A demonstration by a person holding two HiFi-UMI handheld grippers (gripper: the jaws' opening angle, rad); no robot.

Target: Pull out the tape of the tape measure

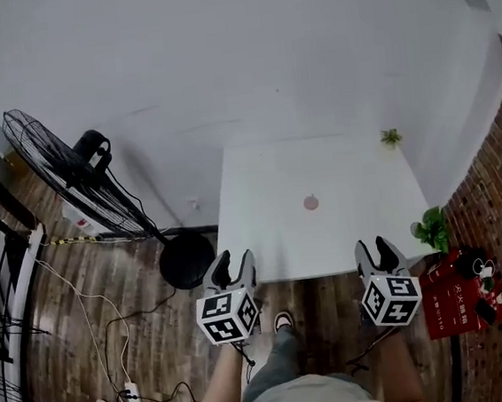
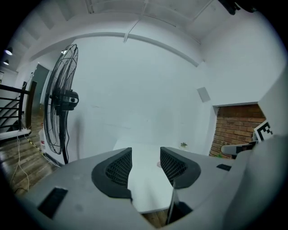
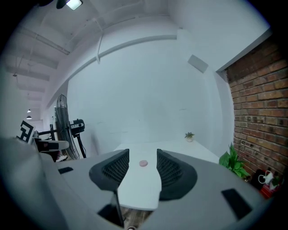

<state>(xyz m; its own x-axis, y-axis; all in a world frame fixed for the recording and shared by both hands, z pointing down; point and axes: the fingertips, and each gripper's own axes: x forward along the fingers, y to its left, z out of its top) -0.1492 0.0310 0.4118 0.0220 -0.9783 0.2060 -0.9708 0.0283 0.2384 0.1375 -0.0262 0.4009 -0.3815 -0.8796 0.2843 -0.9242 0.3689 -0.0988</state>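
On table (image 1: 267,225): pink disc (image 1: 311,203), too small to identify

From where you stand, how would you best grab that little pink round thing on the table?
Probably by its rim, on two opposite sides. The pink disc lies flat and alone near the middle of the table, so the open right gripper could come straight down with its fingers either side. It is too small to show its tape end.

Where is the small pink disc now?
In the head view, the small pink disc lies near the middle of the white table, beyond the left hand-held gripper and the right hand-held gripper.
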